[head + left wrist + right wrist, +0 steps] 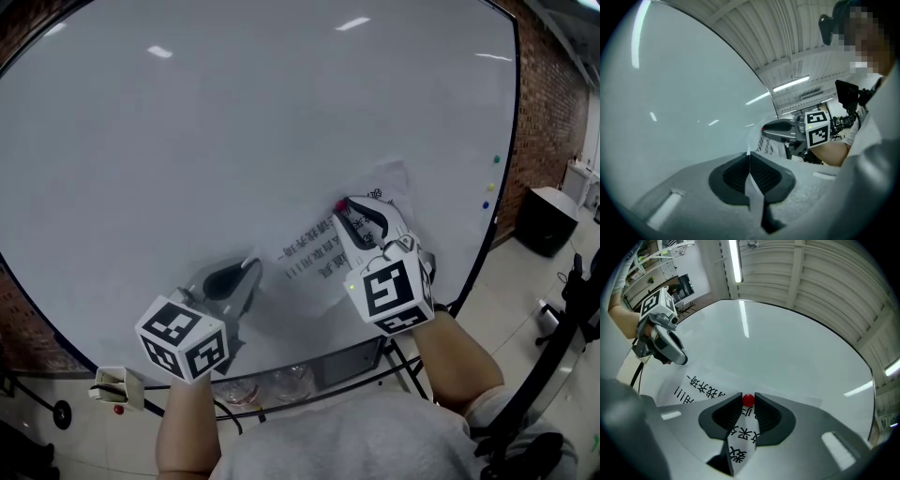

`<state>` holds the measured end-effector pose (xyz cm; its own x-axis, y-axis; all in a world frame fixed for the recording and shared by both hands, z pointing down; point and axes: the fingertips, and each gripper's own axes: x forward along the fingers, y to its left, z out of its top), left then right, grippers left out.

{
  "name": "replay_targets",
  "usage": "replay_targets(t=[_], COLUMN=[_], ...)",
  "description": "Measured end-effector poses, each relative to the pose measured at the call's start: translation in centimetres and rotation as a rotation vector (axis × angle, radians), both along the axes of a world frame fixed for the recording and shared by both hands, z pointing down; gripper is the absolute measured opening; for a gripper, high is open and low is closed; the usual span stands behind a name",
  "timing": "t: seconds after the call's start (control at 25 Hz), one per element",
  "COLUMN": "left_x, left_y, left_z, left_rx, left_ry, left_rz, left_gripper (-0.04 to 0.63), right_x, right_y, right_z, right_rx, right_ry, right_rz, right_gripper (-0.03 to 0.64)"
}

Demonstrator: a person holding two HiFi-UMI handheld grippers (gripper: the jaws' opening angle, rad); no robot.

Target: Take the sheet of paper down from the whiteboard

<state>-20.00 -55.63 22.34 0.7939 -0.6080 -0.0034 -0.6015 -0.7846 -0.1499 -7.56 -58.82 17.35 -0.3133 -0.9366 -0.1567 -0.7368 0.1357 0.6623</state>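
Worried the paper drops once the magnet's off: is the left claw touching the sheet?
Touching. The left gripper view shows the left claw shut on the sheet, its edge pinched between both pads.

The whiteboard (234,122) stands upright, its white face mostly bare and glossy with reflected ceiling lights. A sheet of paper (323,267) printed with black characters lies against its lower right part, and a red magnet (340,205) sits on the sheet. Small coloured magnets (488,190) dot the right edge, well apart from the sheet.
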Motion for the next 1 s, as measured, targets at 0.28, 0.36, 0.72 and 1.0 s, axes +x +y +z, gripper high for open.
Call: replay_targets(t=[0.28, 0.36, 0.72, 1.0], left_x=[-1.3, -1.9, -2.4, -3.2], left_y=[-0.2, -0.1, 0.8, 1.6], left_z=[2.6, 3.5, 3.9, 4.6], left_rx=[-0.050, -0.075, -0.113, -0.134], left_ry=[-0.062, -0.073, -0.039, -0.012], left_rz=[-0.047, -0.056, -0.051, -0.054], left_gripper=[0.002, 0.002, 0.002, 0.002], right_x=[0.0, 0.0, 0.2, 0.1], right_y=[0.3, 0.5, -0.1, 0.3], right_z=[0.7, 0.7, 1.0, 1.2], right_rx=[-0.014, -0.012, -0.024, -0.015], right_ry=[-0.017, -0.017, -0.020, -0.034], right_rz=[-0.003, 0.000, 0.011, 0.012], right_gripper=[0.083, 0.083, 0.084, 0.099])
